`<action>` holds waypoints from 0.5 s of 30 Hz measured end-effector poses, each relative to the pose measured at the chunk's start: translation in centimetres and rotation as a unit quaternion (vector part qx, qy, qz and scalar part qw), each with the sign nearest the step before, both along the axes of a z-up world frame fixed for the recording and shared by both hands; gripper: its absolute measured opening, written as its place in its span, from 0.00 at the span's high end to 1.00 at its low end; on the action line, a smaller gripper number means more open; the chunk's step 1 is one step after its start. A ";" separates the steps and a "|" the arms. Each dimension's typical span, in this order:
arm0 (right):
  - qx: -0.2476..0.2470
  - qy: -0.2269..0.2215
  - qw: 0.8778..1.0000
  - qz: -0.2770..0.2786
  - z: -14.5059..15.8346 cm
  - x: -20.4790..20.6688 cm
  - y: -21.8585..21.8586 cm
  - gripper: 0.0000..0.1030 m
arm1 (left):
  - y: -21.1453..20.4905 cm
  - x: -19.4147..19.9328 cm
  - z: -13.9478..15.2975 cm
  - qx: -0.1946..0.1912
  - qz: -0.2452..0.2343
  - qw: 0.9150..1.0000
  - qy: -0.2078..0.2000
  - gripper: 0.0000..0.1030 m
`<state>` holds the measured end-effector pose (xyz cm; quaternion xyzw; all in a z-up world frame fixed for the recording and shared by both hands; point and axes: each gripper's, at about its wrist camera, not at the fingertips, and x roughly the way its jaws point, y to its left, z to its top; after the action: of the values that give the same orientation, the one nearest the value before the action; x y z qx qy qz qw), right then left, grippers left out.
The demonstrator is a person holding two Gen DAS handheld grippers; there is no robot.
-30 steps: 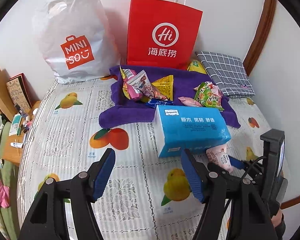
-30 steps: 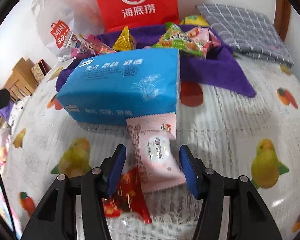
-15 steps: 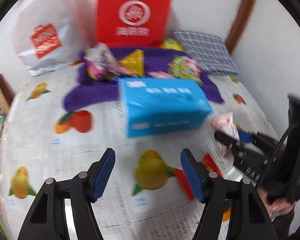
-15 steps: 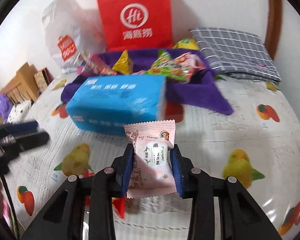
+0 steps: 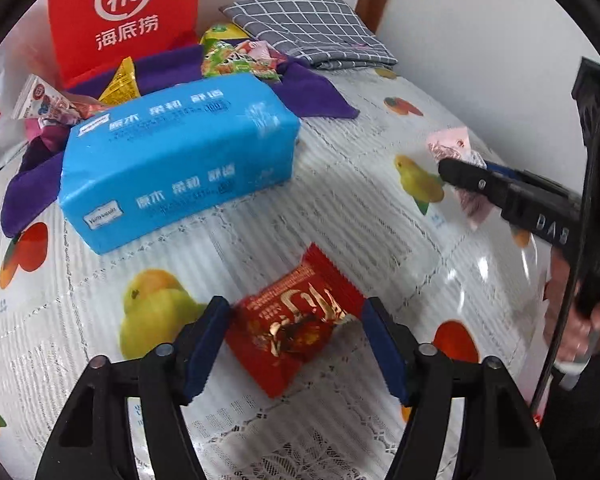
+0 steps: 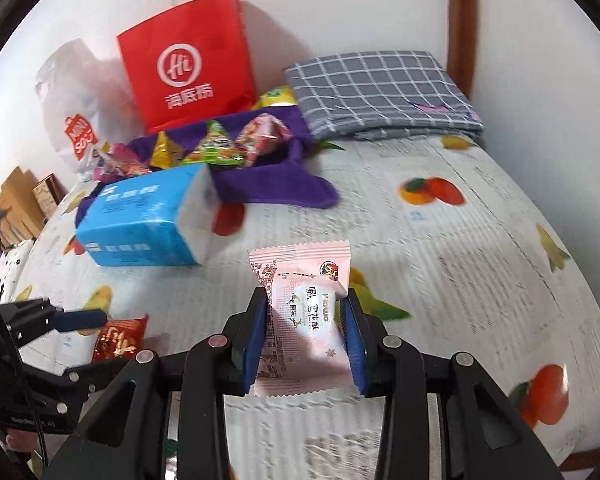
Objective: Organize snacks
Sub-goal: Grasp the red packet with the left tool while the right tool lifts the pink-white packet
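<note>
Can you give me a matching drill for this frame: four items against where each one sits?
Items:
1. pink snack packet
2. red snack packet
3. blue tissue pack
4. grey checked cloth

Places:
A. folded at the far end by the wall
B. clamped in the right gripper
C. on the tablecloth, partly on the purple cloth
D. lying between the open left gripper fingers

Pairs: 1-B, 2-D, 3-C, 4-A

Left claw (image 5: 296,344) spread wide, low over the bed (image 5: 340,200), straddling red packet (image 5: 296,324). Right claw (image 6: 305,340) clamped on pink packet (image 6: 300,320), raised above the bed.
</note>
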<state>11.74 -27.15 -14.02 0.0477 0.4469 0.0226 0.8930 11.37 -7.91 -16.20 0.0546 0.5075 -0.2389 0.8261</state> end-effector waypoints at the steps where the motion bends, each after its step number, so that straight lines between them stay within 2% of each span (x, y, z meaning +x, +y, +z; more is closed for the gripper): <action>1: 0.000 0.002 1.000 -0.003 -0.2 -0.1 -0.3 0.65 | -0.1 -0.2 0.0 0.001 -0.003 1.000 -0.004 0.34; 4: 0.003 0.008 1.000 -0.011 -0.7 -0.1 -1.0 0.65 | -0.2 -0.5 0.1 0.003 -0.008 1.000 -0.009 0.35; 7: 0.004 0.013 1.000 -0.009 -1.0 0.0 -0.9 0.65 | -0.2 -1.0 0.4 0.006 -0.022 1.000 -0.021 0.47; 9: 0.002 0.010 1.000 -0.004 -0.9 0.2 -0.7 0.65 | -0.3 -1.1 0.9 0.010 -0.019 0.999 -0.031 0.60; 11: 0.002 0.007 1.000 0.001 -0.6 0.4 -0.3 0.65 | 0.1 -1.0 1.2 0.009 -0.016 0.999 -0.032 0.65; 15: -0.001 -0.002 1.000 0.015 0.2 0.9 0.7 0.65 | 1.4 -0.5 1.5 -0.004 0.000 1.000 -0.026 0.66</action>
<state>12.60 -26.45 -13.83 0.0402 0.4453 0.0356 0.8938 10.86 -6.51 -14.72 0.0576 0.4853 -0.2393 0.8390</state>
